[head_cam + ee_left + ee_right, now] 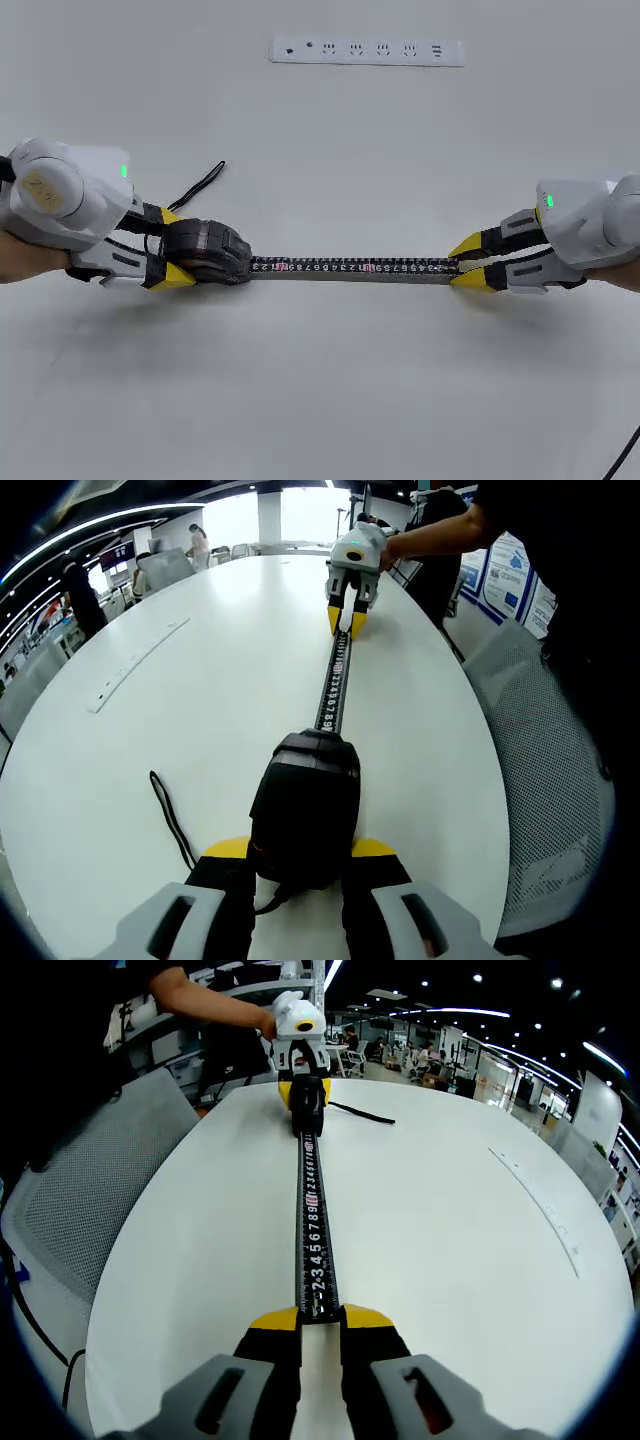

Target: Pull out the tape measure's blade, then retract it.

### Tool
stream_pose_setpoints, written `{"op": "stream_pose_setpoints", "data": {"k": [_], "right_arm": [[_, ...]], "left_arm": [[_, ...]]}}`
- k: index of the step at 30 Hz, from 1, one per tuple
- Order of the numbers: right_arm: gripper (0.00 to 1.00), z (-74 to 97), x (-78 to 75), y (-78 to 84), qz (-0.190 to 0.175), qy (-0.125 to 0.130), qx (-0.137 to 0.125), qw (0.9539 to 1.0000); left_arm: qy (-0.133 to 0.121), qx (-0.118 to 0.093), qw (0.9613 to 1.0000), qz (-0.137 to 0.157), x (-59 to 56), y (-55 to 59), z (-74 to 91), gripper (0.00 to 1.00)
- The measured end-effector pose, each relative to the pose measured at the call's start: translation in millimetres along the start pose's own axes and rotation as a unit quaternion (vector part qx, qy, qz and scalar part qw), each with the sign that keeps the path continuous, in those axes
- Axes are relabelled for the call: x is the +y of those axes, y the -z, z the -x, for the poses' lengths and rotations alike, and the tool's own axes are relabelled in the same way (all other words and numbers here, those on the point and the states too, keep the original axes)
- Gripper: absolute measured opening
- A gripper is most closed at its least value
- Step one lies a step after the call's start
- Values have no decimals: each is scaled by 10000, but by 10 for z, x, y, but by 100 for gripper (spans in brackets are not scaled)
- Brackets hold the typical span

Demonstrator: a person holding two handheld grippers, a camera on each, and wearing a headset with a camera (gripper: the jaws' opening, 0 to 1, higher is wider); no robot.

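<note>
A black tape measure case [208, 252] sits at the left of the white table, clamped between the yellow-tipped jaws of my left gripper [170, 247]. In the left gripper view the case [305, 808] fills the space between the jaws of that gripper [300, 847]. Its black numbered blade [355, 267] runs out flat to the right, just over the table. My right gripper [468, 263] is shut on the blade's end. The right gripper view has the blade [313, 1245] stretching away from the right gripper [320, 1316] to the far case [305, 1093].
A white power strip [367, 50] lies at the far side of the table. The case's black wrist strap [200, 185] trails behind the left gripper. A black cable [625, 452] crosses the near right corner. Mesh office chairs [95, 1190] stand beside the table's edge.
</note>
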State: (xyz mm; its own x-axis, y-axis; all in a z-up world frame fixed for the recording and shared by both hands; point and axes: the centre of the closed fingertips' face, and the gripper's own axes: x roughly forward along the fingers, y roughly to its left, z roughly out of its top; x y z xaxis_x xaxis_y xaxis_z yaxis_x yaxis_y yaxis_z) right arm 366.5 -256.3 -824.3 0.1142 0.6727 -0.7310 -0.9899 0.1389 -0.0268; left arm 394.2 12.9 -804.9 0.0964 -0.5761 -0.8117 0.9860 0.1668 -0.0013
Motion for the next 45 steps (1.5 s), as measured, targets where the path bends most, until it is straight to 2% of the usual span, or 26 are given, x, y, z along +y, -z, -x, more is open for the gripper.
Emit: {"op": "stream_pose_setpoints", "data": {"k": [15, 19, 23, 27, 32, 37, 41, 45], "right_arm": [[15, 8, 8, 5, 95, 95, 172, 9998], [20, 20, -39, 4, 36, 255, 165, 9995], [22, 38, -37, 3, -31, 275, 142, 9995], [28, 62, -35, 28, -99, 347, 161, 9992], [39, 94, -13, 32, -435, 463, 90, 9979], [60, 121, -21, 10, -863, 639, -29, 9942], [74, 143, -41, -11, -1007, 766, -131, 9919], [93, 170, -54, -50, -1206, 872, -277, 9885]], "left_arm": [[5, 104, 9999, 17, -3, 10, 5, 30], [38, 116, 9999, 26, -6, 10, -2, 31], [52, 270, 9996, 85, -11, 59, -49, 32], [54, 315, 9993, 177, -21, 79, -62, 34], [6, 224, 9994, 262, -40, 76, -62, 43], [-62, 9, 9993, 376, -50, 33, -20, 61], [-143, -89, 9990, 413, -38, 11, 3, 74], [-298, -207, 9985, 400, 7, -24, 32, 88]]}}
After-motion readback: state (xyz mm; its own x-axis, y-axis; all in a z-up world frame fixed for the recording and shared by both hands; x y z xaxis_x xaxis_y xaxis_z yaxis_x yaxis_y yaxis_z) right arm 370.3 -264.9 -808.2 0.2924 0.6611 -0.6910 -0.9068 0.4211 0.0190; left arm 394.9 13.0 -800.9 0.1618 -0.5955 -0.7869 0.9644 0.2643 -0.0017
